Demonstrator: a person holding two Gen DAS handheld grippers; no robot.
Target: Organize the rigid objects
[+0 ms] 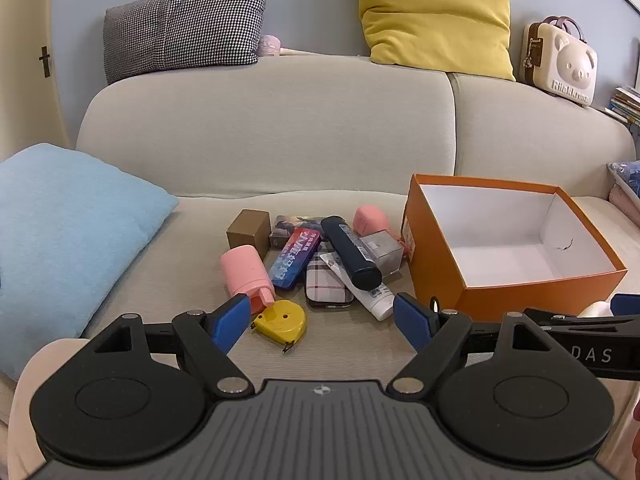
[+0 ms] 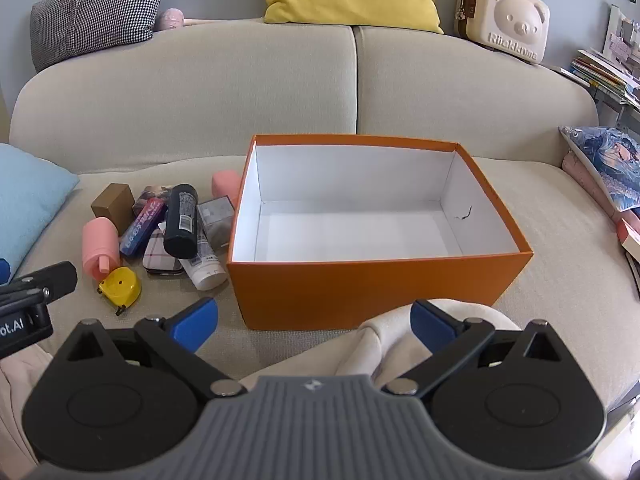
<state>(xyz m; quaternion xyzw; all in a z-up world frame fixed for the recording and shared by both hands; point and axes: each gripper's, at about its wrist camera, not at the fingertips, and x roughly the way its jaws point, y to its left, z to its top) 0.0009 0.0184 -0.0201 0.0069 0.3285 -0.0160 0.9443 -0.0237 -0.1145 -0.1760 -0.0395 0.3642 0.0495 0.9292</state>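
Two bottles: dark bottle (image 1: 351,252) lies cap toward camera, seemingly.

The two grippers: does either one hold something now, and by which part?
Nothing is held. The left gripper and the right gripper are both open and empty.

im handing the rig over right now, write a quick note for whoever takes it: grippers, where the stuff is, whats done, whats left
Left gripper: open, empty, hovering just short of the pile.
Right gripper: open, empty, in front of the orange box.
Pile sits on the sofa seat, left of the box: yellow tape measure nearest, pink bottle, blue tin, plaid case, white tube, dark bottle, clear grey box, brown box, a second pink item at the back.
Done: nothing; the box is empty.
Left: likely every item still has to go into the box.
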